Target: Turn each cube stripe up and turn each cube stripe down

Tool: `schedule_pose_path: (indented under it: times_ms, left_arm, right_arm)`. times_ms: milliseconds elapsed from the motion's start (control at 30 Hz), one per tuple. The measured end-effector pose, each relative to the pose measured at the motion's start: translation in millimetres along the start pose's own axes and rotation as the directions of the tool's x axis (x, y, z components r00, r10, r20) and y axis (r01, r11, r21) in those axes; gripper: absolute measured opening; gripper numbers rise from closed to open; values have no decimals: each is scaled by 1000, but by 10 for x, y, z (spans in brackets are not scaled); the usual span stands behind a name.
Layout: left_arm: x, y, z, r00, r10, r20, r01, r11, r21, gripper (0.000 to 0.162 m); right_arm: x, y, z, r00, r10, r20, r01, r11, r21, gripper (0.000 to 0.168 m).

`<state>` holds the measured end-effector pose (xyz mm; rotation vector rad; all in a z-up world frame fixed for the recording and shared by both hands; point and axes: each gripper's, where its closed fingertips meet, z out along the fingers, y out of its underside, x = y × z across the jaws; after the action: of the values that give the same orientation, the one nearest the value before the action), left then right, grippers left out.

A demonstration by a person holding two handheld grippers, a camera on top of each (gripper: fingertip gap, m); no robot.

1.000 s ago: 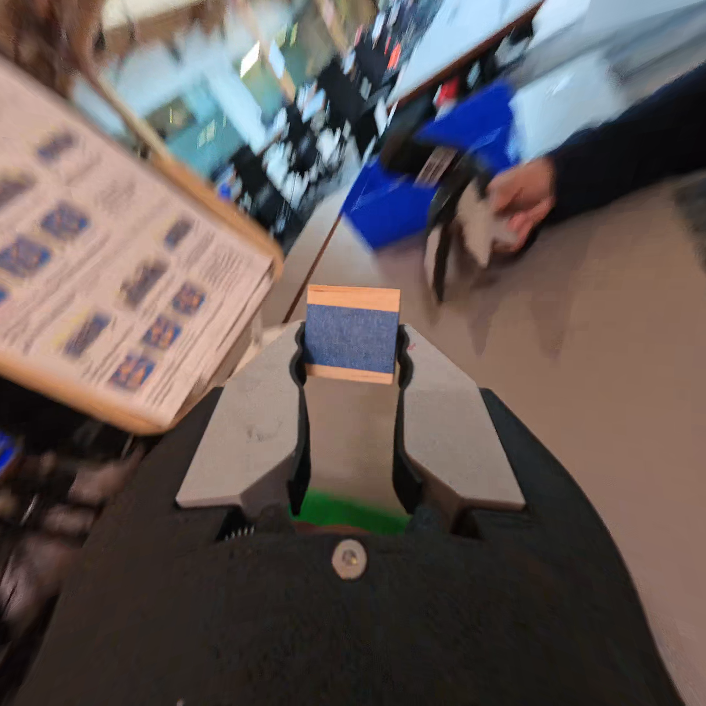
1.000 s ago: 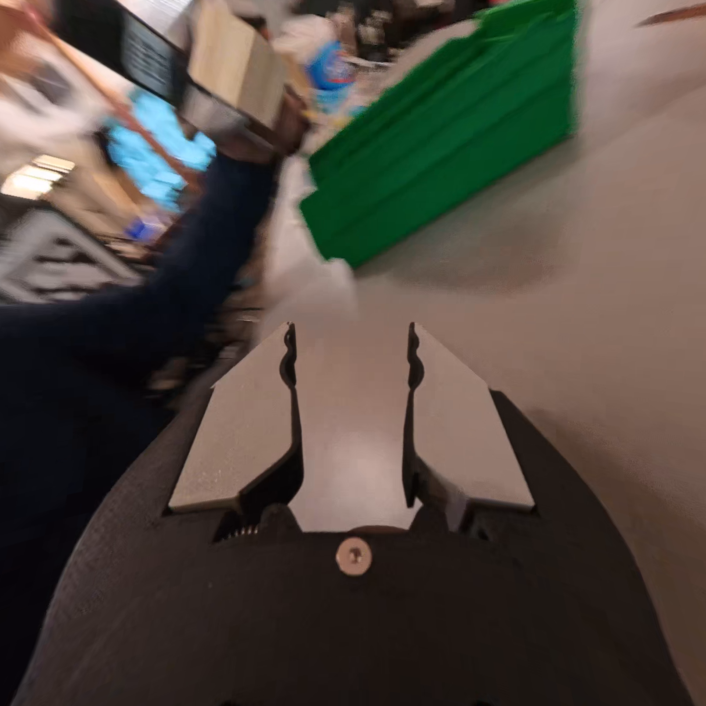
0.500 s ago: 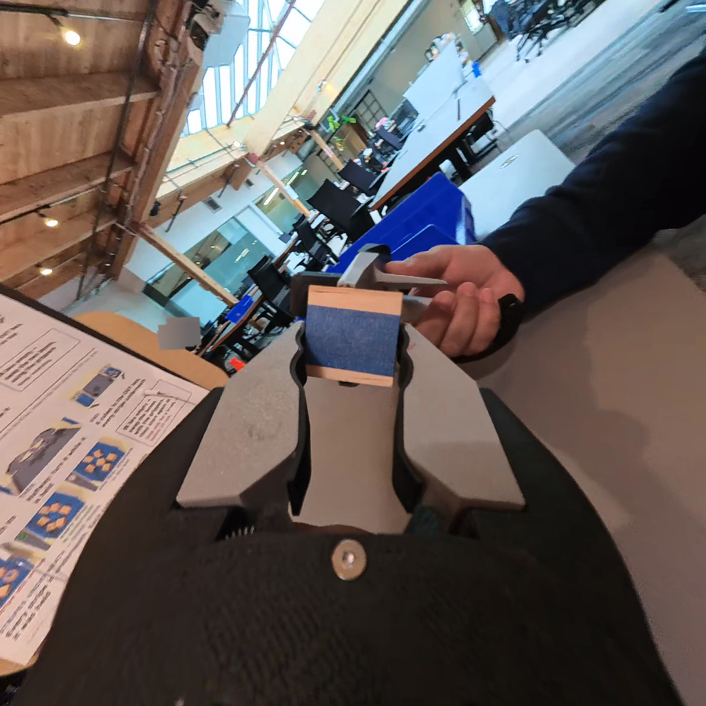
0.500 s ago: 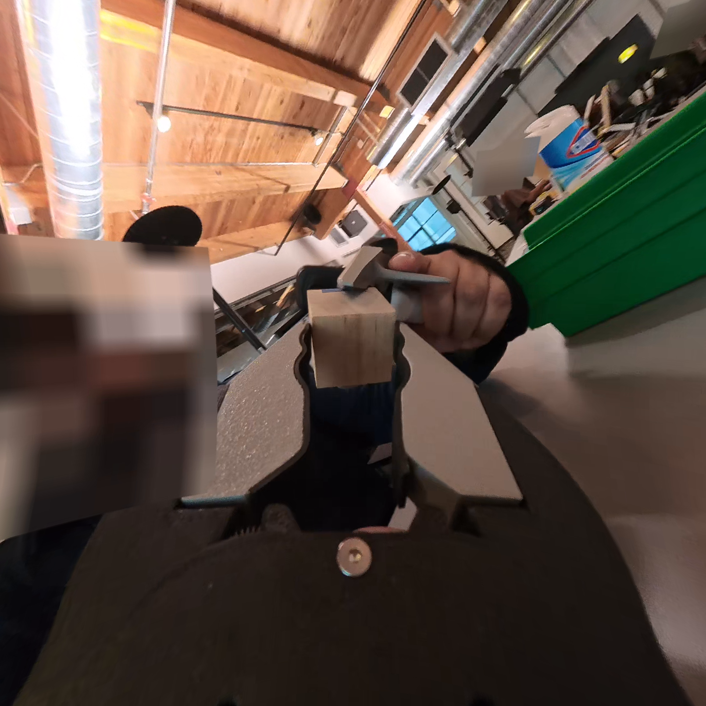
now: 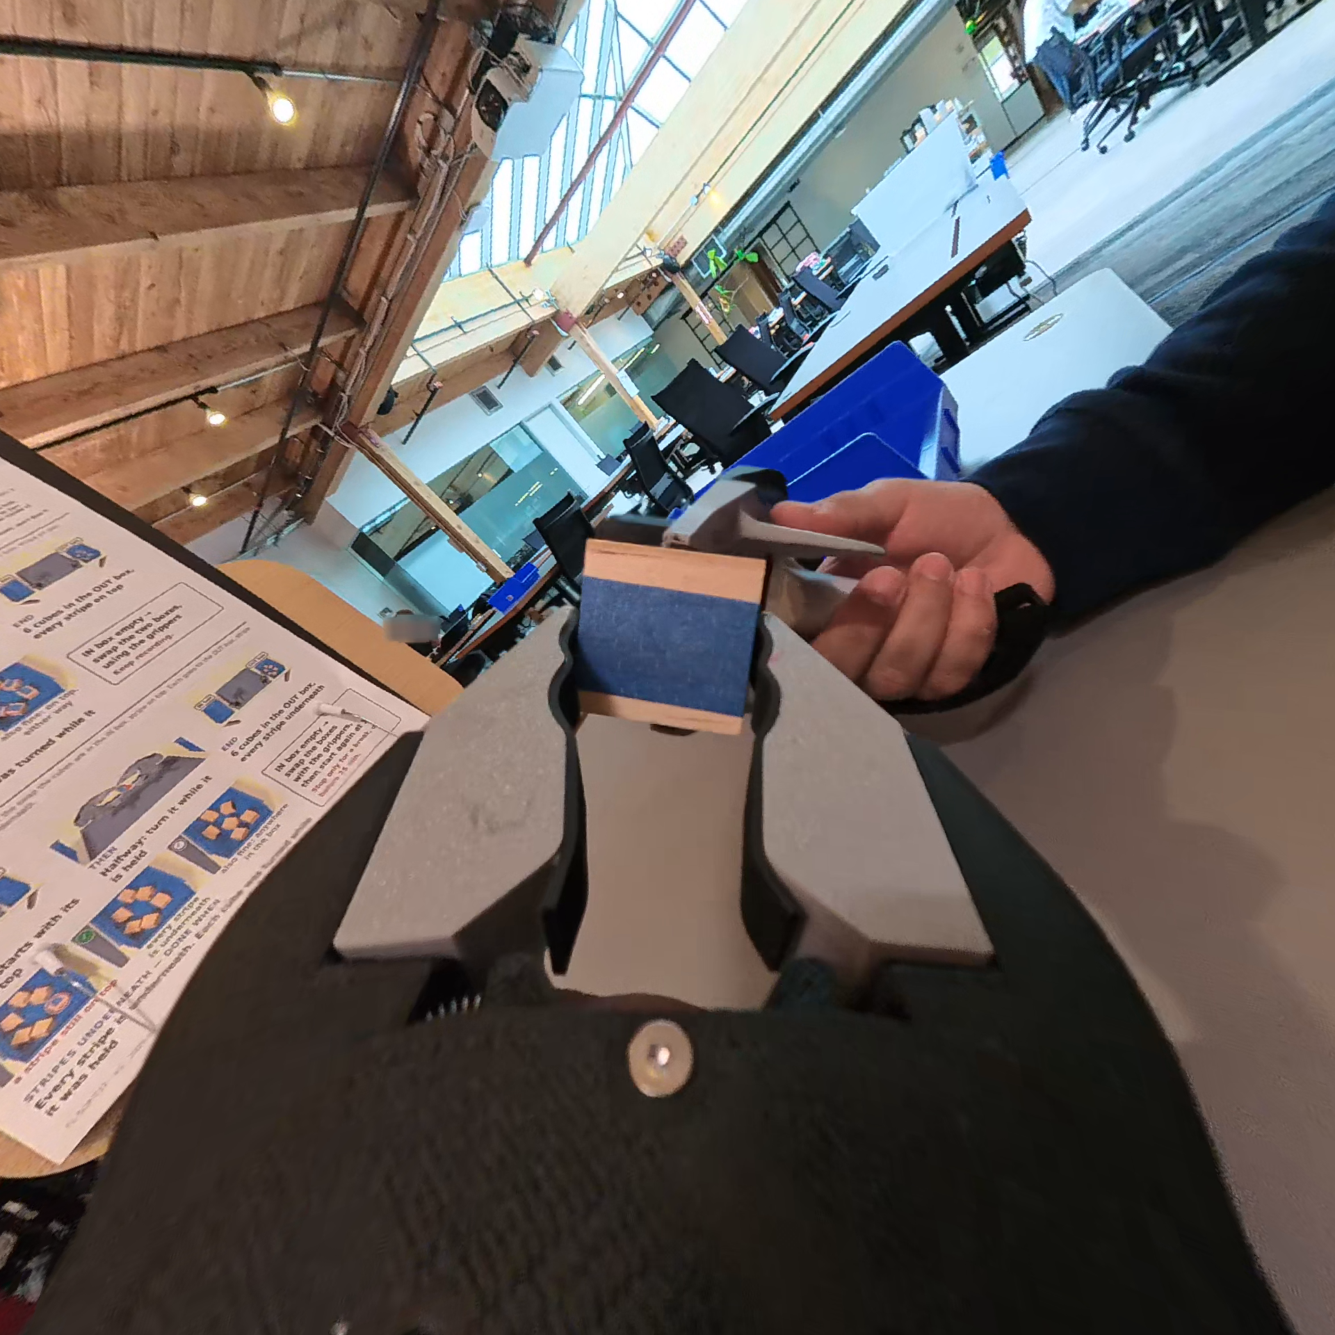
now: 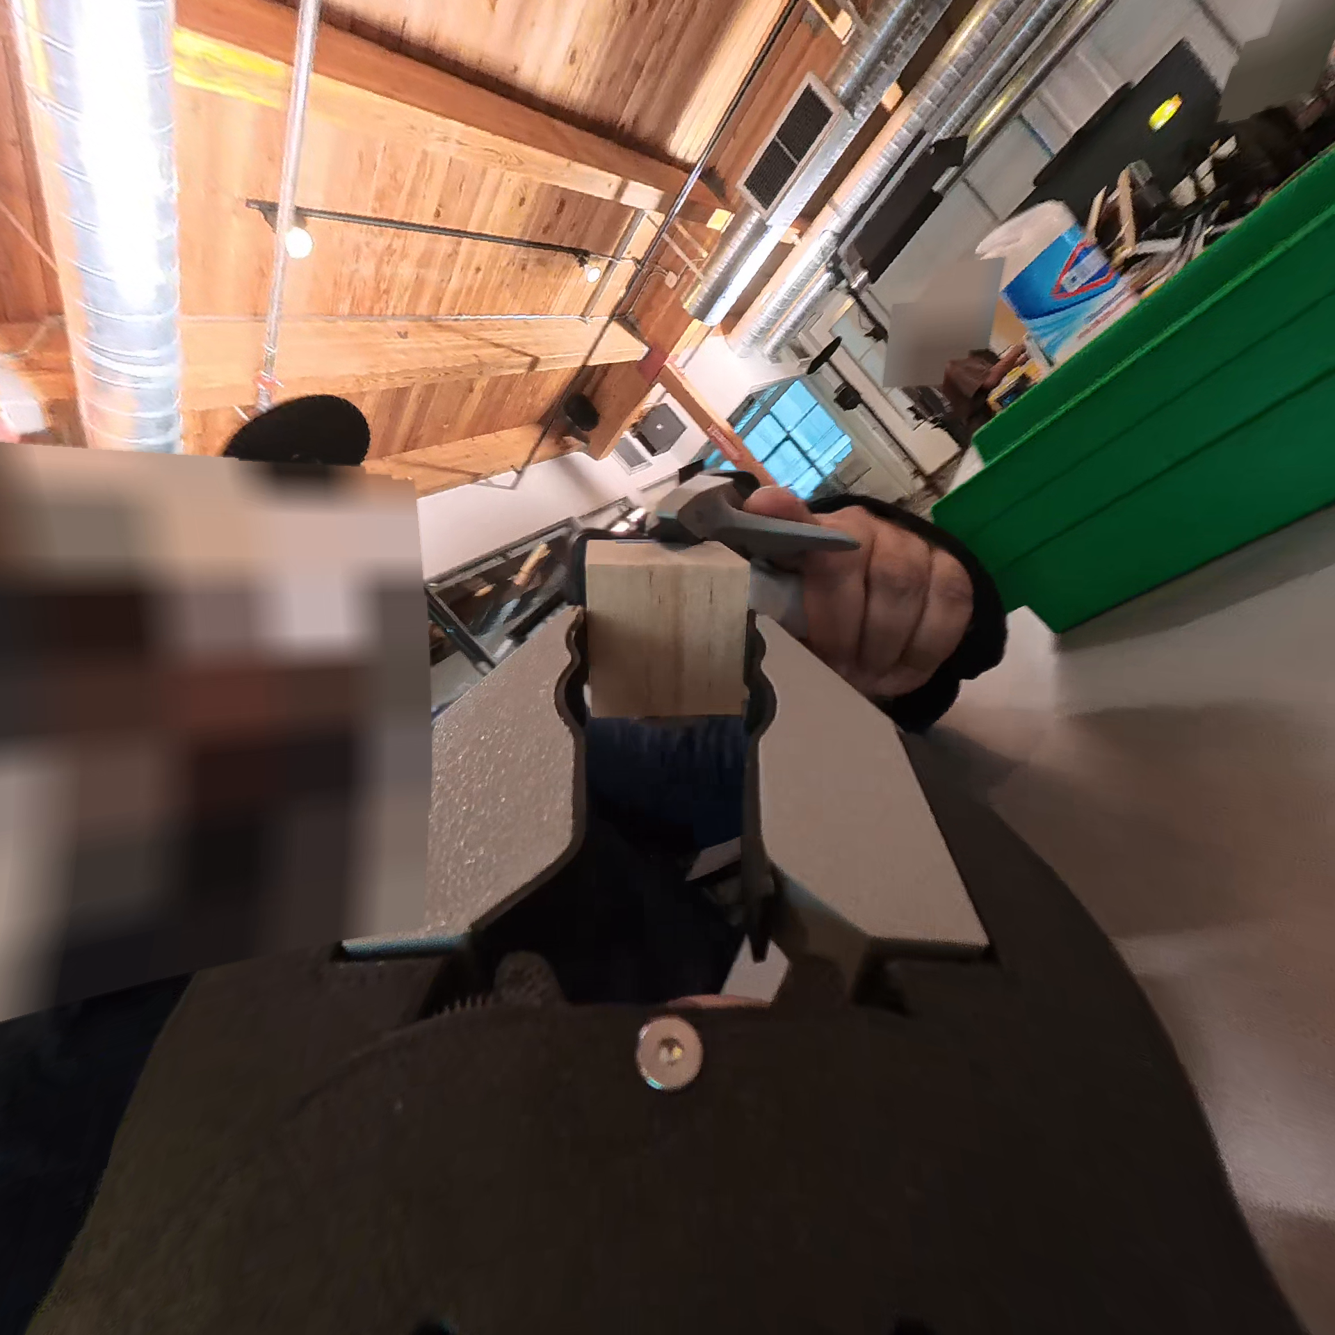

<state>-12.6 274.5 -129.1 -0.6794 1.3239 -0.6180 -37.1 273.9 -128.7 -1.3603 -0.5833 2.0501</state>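
A wooden cube (image 5: 664,643) with a blue stripe on the face towards the camera is held in the air above the grey table (image 5: 1156,795). My left gripper (image 5: 664,654) is shut on its two sides. My right gripper (image 5: 729,531), held by a hand (image 5: 932,578), meets the cube from the far side. In the right wrist view the cube (image 6: 668,636) shows a plain wood face, and my right gripper (image 6: 668,650) is shut on it. The left gripper (image 6: 722,520) shows behind the cube there.
A blue bin (image 5: 867,426) stands behind the right hand on the table. A green bin (image 6: 1156,469) stands at the right in the right wrist view. A printed instruction sheet on a board (image 5: 144,795) leans at the left. A dark sleeve (image 5: 1192,448) reaches in from the right.
A second ago my right gripper was open and empty, away from the cube. It came to the cube in my left gripper and closed on it. Both views tilted upward.
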Motion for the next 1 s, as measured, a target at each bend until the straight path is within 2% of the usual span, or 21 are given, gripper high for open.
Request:
schedule_pose_path:
  times_ms: [33,167,233,367,433,500,567,633,667,733,833,1000]
  left_arm:
    - [-9,17,5,1000,4,15,-4,1000,-5,45]
    - [-5,147,61,997,14,79,-11,999,-41,47]
    - [78,194,75,999,-18,32,20,998,-51,51]
    - [43,258,40,995,-96,14,97,993,-72,43]
    - [-20,327,33,995,-92,45,96,991,-97,19]
    - [-43,447,55,995,-77,68,87,984,-153,11]
    - [31,590,92,997,-71,39,77,971,-227,3]
    - [117,684,121,997,-72,3,70,960,-273,0]
    - [138,721,130,997,-79,-4,74,955,-288,0]
    - [160,807,133,995,-99,-12,90,940,-330,0]
    - [136,866,121,996,-91,1,85,935,-346,0]
    - [169,961,114,998,-68,-10,59,926,-372,2]
  right_arm:
    - [8,-17,-6,999,-44,-32,44,999,2,41]
    - [67,-100,-95,955,-192,-226,193,981,-19,40]
    - [75,-131,-179,897,-276,-345,274,960,-56,40]
    - [-175,-337,-511,762,-351,-543,373,925,-74,40]
    - [-355,-570,-836,618,-375,-691,429,897,-104,40]
    - [-538,-808,-1259,454,-354,-817,425,892,-151,40]
    - [-624,-1013,-1840,209,-353,-912,382,888,-257,40]
    - [-599,-1117,-2577,-90,-344,-935,243,903,-356,40]
    - [-551,-1092,-2919,-199,-335,-921,138,921,-365,41]
    - [-424,-995,-3429,-324,-319,-891,-18,943,-331,41]
    - [-184,-829,-3864,-397,-286,-872,-149,958,-246,41]
    - [84,-718,-4150,-446,-270,-853,-232,956,-182,41]
